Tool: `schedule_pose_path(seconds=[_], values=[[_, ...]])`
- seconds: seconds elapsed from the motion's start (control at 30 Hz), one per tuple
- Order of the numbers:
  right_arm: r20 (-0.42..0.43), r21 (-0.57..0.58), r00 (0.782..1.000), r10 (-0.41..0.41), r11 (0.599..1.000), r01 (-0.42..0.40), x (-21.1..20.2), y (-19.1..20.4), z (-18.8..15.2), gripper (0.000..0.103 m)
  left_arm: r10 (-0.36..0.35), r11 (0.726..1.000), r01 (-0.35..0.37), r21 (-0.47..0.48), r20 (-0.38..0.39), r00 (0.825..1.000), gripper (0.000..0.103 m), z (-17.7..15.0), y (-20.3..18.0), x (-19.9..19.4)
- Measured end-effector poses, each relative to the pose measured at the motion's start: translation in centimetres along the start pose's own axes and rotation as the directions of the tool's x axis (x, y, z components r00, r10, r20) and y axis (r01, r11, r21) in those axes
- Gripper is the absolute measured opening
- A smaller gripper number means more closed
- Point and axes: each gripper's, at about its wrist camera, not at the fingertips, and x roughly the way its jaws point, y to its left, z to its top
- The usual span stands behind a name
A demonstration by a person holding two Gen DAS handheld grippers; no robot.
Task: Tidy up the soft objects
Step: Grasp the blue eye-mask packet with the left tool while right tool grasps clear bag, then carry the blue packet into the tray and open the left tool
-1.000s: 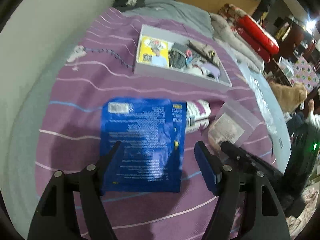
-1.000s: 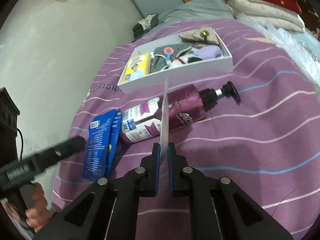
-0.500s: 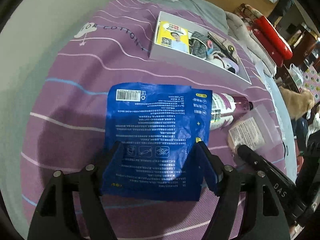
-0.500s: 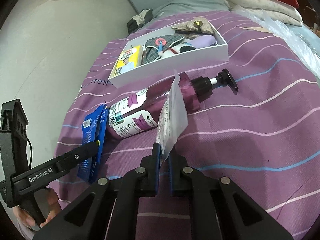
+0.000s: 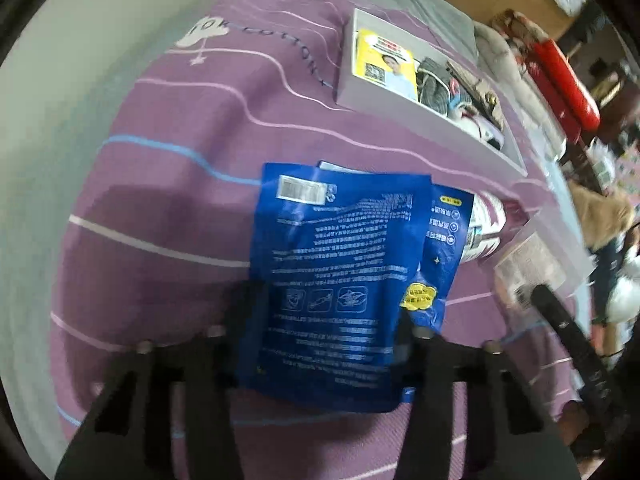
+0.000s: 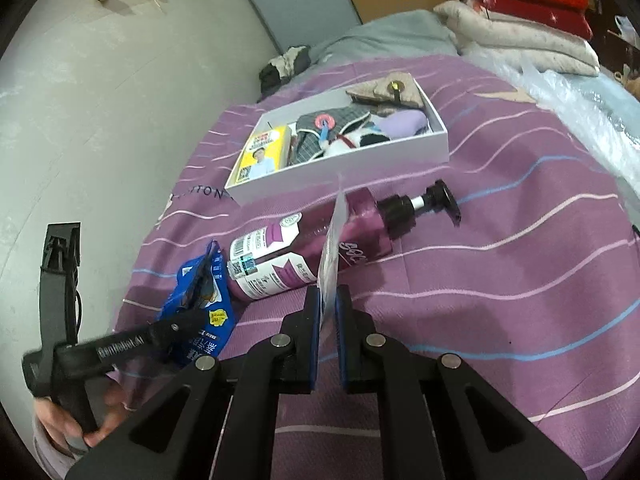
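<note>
My left gripper (image 5: pixel 324 316) is shut on a blue pouch (image 5: pixel 340 280) and holds it lifted off the purple bedspread; a second blue pouch (image 5: pixel 444 248) lies just behind it. The lifted pouch also shows in the right wrist view (image 6: pixel 200 300), gripped by the left gripper's fingers (image 6: pixel 176 326). My right gripper (image 6: pixel 328 308) is shut on a thin clear plastic packet (image 6: pixel 330 256), held edge-on above the bed; the packet also shows in the left wrist view (image 5: pixel 532 264). A white box (image 6: pixel 344 172) farther back holds a yellow pack, grey cloth and other soft items.
A purple pump bottle (image 6: pixel 320 248) lies on its side between the grippers and the box. Red and grey folded bedding (image 6: pixel 528 12) is stacked at the back right. A grey wall (image 6: pixel 100 100) borders the bed on the left.
My left gripper has closed on the blue pouch and lifted it, showing a second pouch beneath. My right gripper still holds the clear packet, now turned edge-on again.
</note>
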Motion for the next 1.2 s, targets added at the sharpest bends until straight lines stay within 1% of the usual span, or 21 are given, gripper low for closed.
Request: schedule_pose_path(seconds=[0.03, 0.07, 0.1, 0.2, 0.27, 0.47, 0.53, 0.7, 0.83, 1.0, 1.1, 1.2], values=[[-0.001, -0.001, 1.0, -0.002, 1.0, 0.002, 0.0, 0.0, 0.0, 0.007, 0.0, 1.0, 0.0, -0.011, 0.0, 1.0, 0.03, 0.1, 0.3, -0.4], [-0.003, 0.0, 1.0, -0.004, 1.0, 0.004, 0.1, 0.0, 0.0, 0.007, 0.016, 1.0, -0.016, -0.017, 0.002, 1.0, 0.02, 0.0, 0.5, -0.6], [-0.006, 0.004, 1.0, -0.006, 1.0, 0.006, 0.2, -0.1, 0.1, 0.007, 0.041, 0.999, -0.041, -0.021, 0.005, 0.999, 0.013, 0.1, 0.5, -0.7], [0.002, 0.022, 1.0, -0.011, 1.0, 0.011, 0.2, -0.6, 0.2, 0.007, 0.023, 0.999, -0.023, -0.029, 0.012, 1.0, 0.012, 0.2, 0.7, -1.1], [0.002, 0.027, 1.0, -0.009, 1.0, 0.009, 0.2, -0.8, 0.4, 0.007, 0.023, 1.0, -0.022, -0.019, 0.03, 0.999, 0.01, 0.0, 0.4, -1.5], [0.019, -0.001, 1.0, -0.002, 1.0, 0.002, -0.3, -0.3, 0.4, 0.005, 0.053, 0.997, -0.057, 0.05, 0.079, 0.995, 0.008, 0.0, -1.5, -2.6], [0.031, -0.011, 1.0, 0.003, 1.0, -0.002, -0.7, 0.0, 0.4, 0.005, 0.042, 0.996, -0.048, 0.071, 0.088, 0.995, 0.008, 0.0, -2.1, -3.0], [0.035, 0.002, 0.998, 0.052, 0.999, -0.052, -1.5, 0.3, 1.0, 0.005, 0.027, 0.992, -0.042, 0.122, 0.123, 0.992, 0.008, 0.3, -3.8, -4.4], [0.03, 0.022, 0.997, 0.068, 0.997, -0.069, -1.7, 0.0, 1.7, 0.005, -0.01, 0.988, -0.011, 0.152, 0.131, 0.991, 0.007, 1.0, -4.9, -5.0], [0.021, 0.043, 0.996, 0.082, 0.996, -0.083, -1.8, -0.1, 2.8, 0.005, 0.022, 0.985, -0.046, 0.168, 0.138, 0.99, 0.007, 2.3, -6.3, -5.0], [0.015, 0.038, 0.997, 0.07, 0.997, -0.07, -1.7, 0.1, 3.7, 0.005, 0.03, 0.981, -0.057, 0.185, 0.148, 0.989, 0.007, 3.0, -7.3, -5.1], [0.01, 0.045, 0.997, 0.081, 0.996, -0.082, -1.7, 0.3, 5.0, 0.005, 0.032, 0.975, -0.068, 0.214, 0.164, 0.986, 0.008, 3.8, -8.4, -5.3]])
